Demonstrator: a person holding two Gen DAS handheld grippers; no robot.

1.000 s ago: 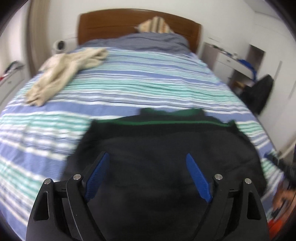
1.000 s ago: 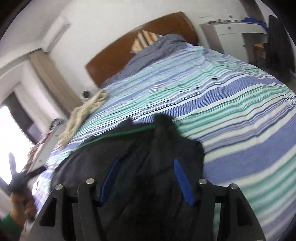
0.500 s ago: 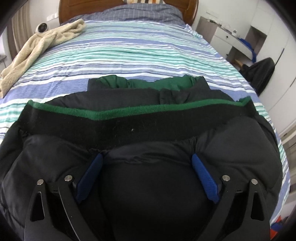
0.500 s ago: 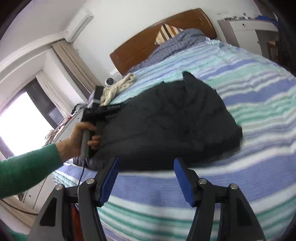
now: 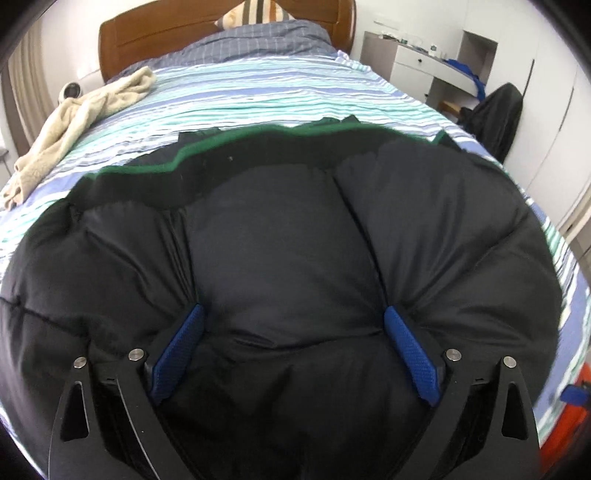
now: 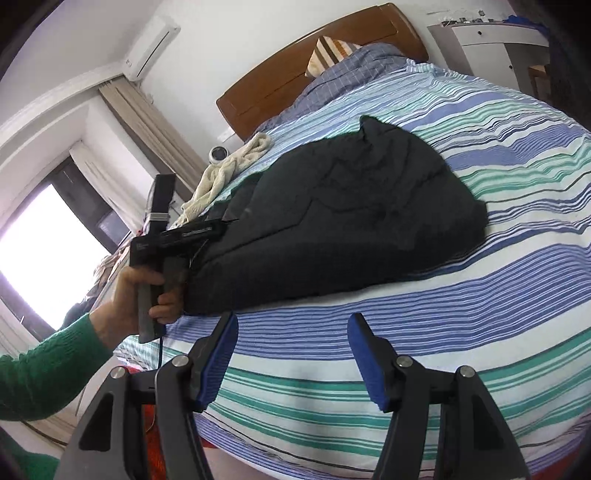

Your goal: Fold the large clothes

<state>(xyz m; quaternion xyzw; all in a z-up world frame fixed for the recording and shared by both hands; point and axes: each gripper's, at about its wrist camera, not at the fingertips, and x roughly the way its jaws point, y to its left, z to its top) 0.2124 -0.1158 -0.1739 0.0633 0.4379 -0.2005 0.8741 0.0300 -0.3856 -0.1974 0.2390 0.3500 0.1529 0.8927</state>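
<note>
Two handheld grippers work over a bed. Seen from the left wrist, the left gripper (image 5: 293,350) stands spread wide, its jaws having just been opening, with the puffy black quilted jacket (image 5: 280,240) bulging between its blue pads (image 5: 177,350); the fabric swells against them, but the pads do not look clamped on it. Seen from the right wrist, the right gripper (image 6: 291,356) is about half open and holds nothing, hovering over the bed's near edge just short of the jacket. A hand (image 6: 144,295) in a green knitted sleeve (image 6: 48,365) holds the left gripper at the jacket's left end. The jacket lies heaped across the blue, green and white striped bed sheet (image 6: 461,314), its green-edged black band (image 5: 155,166) towards the wooden headboard (image 5: 159,33). A cream fleecy garment (image 5: 77,122) lies well apart near the headboard. To fold well, I judge each gripper should pinch a firm edge, not the slippery padding, then lift evenly so the bulk folds flat.
</note>
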